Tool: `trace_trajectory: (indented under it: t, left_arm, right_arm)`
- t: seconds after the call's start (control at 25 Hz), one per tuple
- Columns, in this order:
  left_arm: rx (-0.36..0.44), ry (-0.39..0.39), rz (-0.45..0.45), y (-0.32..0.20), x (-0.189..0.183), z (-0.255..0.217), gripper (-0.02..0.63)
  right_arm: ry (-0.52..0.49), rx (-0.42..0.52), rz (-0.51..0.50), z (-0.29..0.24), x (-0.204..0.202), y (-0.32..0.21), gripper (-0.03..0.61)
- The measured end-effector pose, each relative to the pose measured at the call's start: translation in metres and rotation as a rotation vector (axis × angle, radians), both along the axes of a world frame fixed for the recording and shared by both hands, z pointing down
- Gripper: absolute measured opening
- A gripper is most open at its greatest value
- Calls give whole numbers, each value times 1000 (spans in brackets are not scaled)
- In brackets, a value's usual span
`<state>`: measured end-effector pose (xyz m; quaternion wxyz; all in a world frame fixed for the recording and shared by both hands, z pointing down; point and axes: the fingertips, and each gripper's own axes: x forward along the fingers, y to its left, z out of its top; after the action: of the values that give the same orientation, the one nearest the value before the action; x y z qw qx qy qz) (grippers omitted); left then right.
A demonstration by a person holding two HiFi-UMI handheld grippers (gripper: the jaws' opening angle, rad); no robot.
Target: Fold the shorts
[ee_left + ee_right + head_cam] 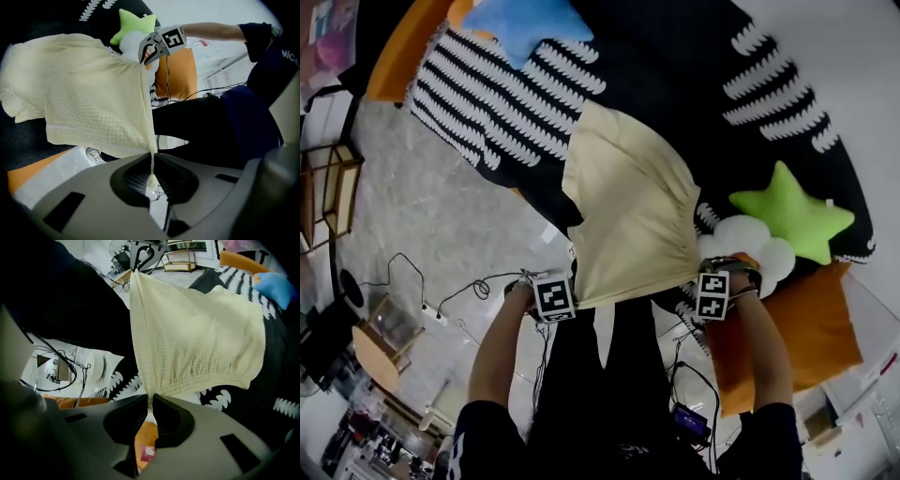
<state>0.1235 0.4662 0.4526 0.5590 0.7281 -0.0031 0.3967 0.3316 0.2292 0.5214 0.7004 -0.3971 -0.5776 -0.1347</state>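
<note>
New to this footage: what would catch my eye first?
The pale yellow shorts, centre, stretched over a black-and-white cover, with the left gripper and right gripper each shut on a near corner. Then the green star at right and the blue star at top of the head view.

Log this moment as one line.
left tongs: shut on shorts | right tongs: shut on shorts | shorts: spread over blanket

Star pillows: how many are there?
2. The blue star pillow lies at the top, on the striped blanket; the green star pillow lies at the right. Others may be hidden.
</note>
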Motion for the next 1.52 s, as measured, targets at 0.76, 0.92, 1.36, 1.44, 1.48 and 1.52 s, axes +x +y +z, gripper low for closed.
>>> trace_trajectory:
  t: [0.76, 0.92, 1.36, 1.44, 1.48, 1.52]
  left_arm:
    - [116, -183, 32, -183, -177, -64, 21]
    - [106, -209, 79, -234, -208, -35, 20]
    - [106, -234, 22, -369, -286, 44, 21]
    - [143, -251, -23, -386, -296, 62, 21]
    - [164, -263, -43, -393, -298, 70, 21]
    - [185, -282, -61, -399, -299, 78, 21]
  right_arm:
    - [-52, -295, 593, -55, -114, -101, 46]
    - [-55, -269, 749, -22, -137, -128, 46]
    - [100, -235, 1010, 44, -183, -172, 46]
    - [114, -210, 1021, 54, -189, -178, 46]
    - [118, -197, 1028, 57, -190, -181, 46]
    - [120, -182, 1040, 60, -189, -184, 46]
